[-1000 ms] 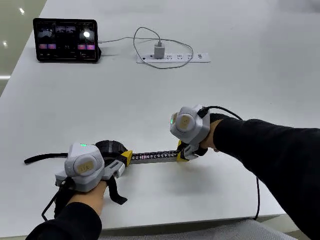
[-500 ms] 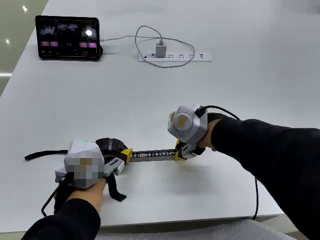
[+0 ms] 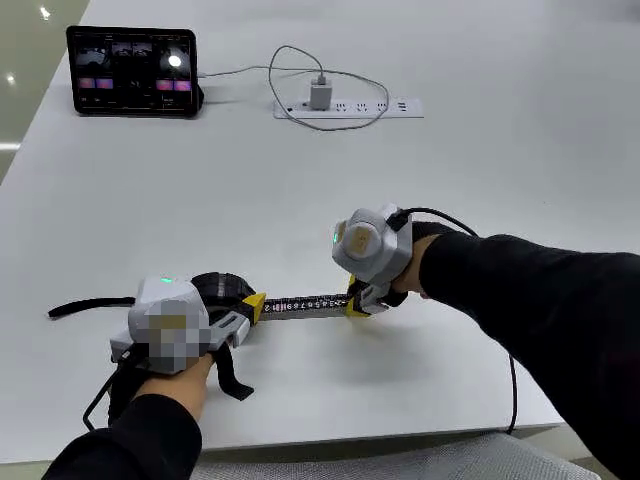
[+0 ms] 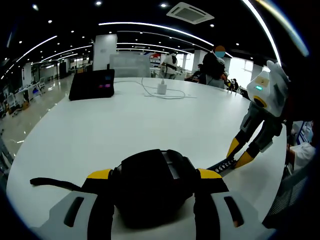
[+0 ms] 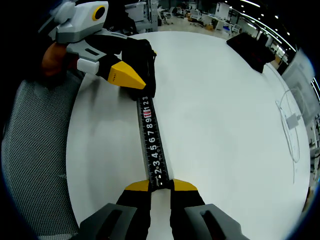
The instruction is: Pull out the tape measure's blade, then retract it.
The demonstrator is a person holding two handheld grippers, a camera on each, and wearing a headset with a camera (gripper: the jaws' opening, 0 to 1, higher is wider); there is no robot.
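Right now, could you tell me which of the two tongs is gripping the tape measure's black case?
The left tongs: their yellow tips clamp either side of the black case. The right tongs instead pinch the end of the blade.

A white table [image 3: 480, 150] stands on a glossy floor [image 3: 20, 100], under long ceiling light strips [image 4: 135, 24] in an open hall.

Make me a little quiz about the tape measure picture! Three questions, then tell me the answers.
1. True or false: the right gripper is shut on the end of the blade.
2. What does the left gripper hold? A a cup, B the tape measure case, C a hammer.
3. Fill the gap: the white cable from the power strip runs to the ___.
Key: 1 true; 2 B; 3 tablet.
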